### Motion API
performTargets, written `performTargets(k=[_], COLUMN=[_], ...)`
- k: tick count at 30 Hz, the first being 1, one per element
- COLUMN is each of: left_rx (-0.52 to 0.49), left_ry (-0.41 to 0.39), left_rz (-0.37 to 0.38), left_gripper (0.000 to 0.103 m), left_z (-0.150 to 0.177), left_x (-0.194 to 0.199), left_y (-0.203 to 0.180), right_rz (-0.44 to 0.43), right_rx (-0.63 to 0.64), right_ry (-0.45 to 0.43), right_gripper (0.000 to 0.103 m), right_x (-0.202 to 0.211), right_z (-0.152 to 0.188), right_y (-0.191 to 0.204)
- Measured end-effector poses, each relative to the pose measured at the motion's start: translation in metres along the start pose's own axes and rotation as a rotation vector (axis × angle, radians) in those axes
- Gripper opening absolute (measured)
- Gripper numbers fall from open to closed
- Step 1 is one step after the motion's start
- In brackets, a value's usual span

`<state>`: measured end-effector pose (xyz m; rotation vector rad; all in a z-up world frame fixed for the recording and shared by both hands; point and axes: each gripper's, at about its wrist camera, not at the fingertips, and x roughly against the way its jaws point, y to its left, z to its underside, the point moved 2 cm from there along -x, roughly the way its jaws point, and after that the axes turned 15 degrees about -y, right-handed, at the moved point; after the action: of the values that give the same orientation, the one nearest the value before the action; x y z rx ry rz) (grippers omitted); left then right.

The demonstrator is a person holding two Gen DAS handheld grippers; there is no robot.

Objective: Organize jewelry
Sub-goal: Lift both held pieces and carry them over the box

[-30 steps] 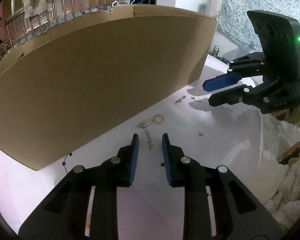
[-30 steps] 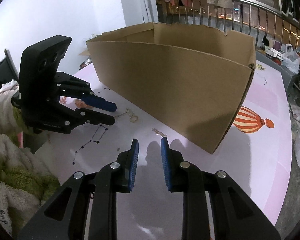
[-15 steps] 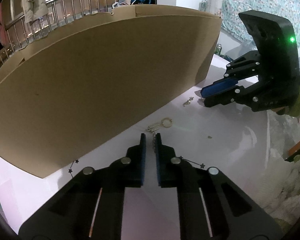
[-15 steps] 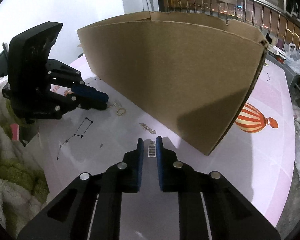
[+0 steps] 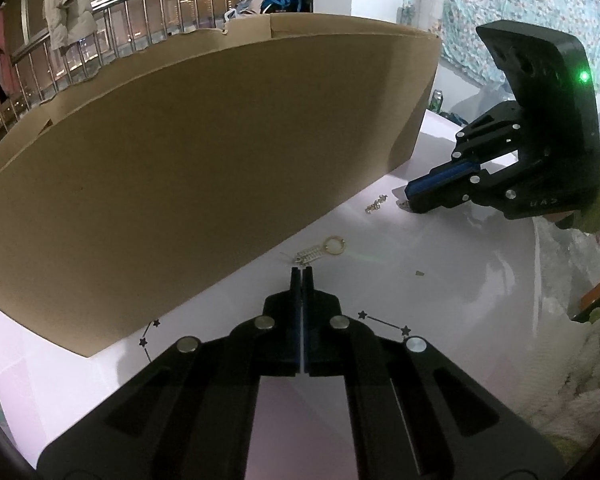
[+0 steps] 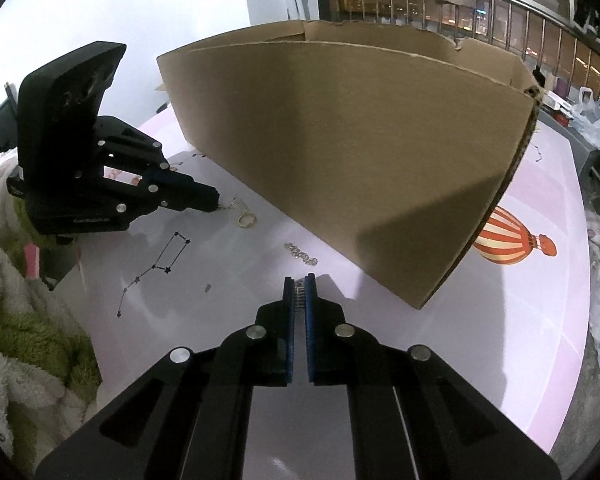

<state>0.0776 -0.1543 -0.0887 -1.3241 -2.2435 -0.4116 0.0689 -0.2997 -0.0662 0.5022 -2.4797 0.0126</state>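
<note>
1. The left gripper [image 5: 301,270] has just been closing; its fingers [image 5: 296,280] now meet at the tip on the end of a silver chain [image 5: 310,255] that lies on the table [image 5: 440,304].
2. That chain is short and fine-linked, bunched in a small heap, with a thin gold ring [image 5: 335,245] at its far end; both lie just beside the lower edge of the cardboard box [image 5: 204,168].
3. The right gripper [image 6: 299,280] has also just been closing; its blue-padded fingers [image 6: 309,292] are clamped on a narrow silver ladder-patterned piece [image 6: 299,296], which stands between the pads at the tip.
4. Just beyond those tips, a second short silver chain [image 6: 301,254] of small oval links lies flat on the table, close to the box's near wall.
5. In the right wrist view the left gripper [image 6: 216,206] touches the table at the end of the bunched chain, with the gold ring [image 6: 247,220] beside it.
6. The table is pale pink, printed with black star constellations [image 6: 156,266] and a striped hot-air balloon [image 6: 512,240] near the box's corner.
7. A fuzzy green and white sleeve [image 6: 24,320] shows at the table's near edge.
</note>
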Motion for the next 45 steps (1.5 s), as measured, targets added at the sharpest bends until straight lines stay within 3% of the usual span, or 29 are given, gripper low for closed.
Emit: performTargets(k=[13,28,39,45], left_rx=[0.028,-0.010,-0.063,-0.070], left_ry=[-0.052,-0.152,-0.268,-0.333], left_rz=[-0.015,-0.035,-0.042,-0.050], left_gripper=[0.000,0.000,0.000,0.000], left_z=[-0.010,-0.035,-0.075,-0.109], left_x=[0.017,0.056,0.101,0.116], left_y=[0.008,-0.003,-0.013,0.001], right_rz=[0.007,0.027,0.038,0.043], right_rx=[-0.011,0.023,0.103,0.161], right_ry=[-0.047,-0.123,-0.234,-0.302], right_gripper=[0.005,0.005,0.005,0.005], right_x=[0.016,0.045,0.080,0.090], right_z=[-0.005,-0.020,-0.057,-0.091], right_y=[-0.002,0.005,0.021,0.024])
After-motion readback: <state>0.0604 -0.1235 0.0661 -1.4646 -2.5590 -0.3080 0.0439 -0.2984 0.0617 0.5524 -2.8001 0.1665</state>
